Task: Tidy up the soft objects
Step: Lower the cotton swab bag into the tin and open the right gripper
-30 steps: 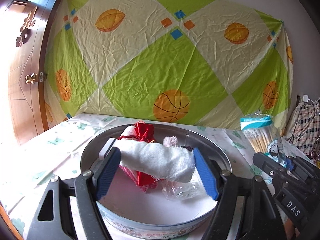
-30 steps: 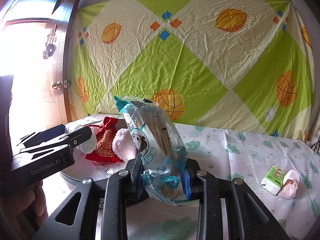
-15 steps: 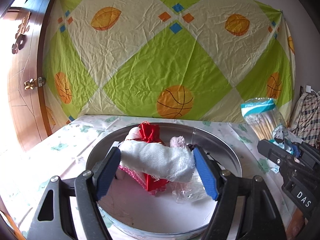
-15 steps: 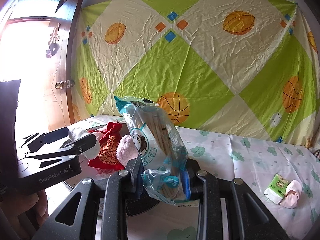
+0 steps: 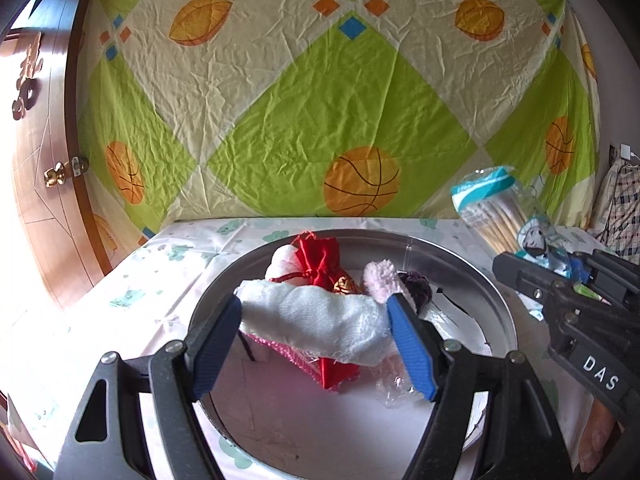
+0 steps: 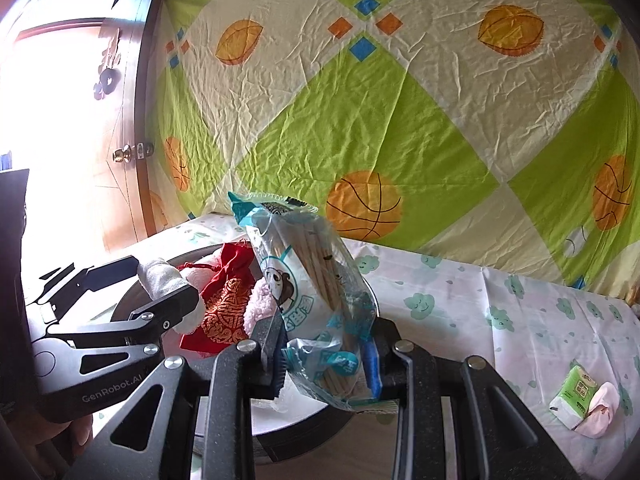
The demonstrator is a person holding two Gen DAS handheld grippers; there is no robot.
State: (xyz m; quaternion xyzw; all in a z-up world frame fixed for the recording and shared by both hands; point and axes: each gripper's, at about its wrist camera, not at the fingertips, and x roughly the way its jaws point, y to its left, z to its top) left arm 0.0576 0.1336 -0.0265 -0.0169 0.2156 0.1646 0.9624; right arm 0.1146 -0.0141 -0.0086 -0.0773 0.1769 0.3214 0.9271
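My left gripper (image 5: 316, 320) is shut on a rolled white cloth (image 5: 312, 322), held crosswise over a round metal basin (image 5: 496, 300). Inside the basin lie a red drawstring pouch (image 5: 320, 260), a pink fluffy piece (image 5: 380, 280), a dark purple thing (image 5: 420, 290) and crumpled clear plastic (image 5: 396, 392). My right gripper (image 6: 326, 356) is shut on a clear bag of cotton swabs (image 6: 308, 288), upright just right of the basin; this bag (image 5: 496, 216) shows at the right in the left wrist view. The left gripper (image 6: 168, 292) with the cloth shows at the left in the right wrist view.
The table wears a white cloth with green cloud prints (image 6: 500, 320). A green tissue pack (image 6: 574, 394) and a pale pink item (image 6: 600, 410) lie at the right. A patterned green sheet (image 5: 320, 100) hangs behind; a wooden door (image 5: 44, 160) stands at the left.
Both grippers have drifted across the table with their loads still held. The basin now sits slightly further right in the left wrist view; the right gripper has edged closer to the basin.
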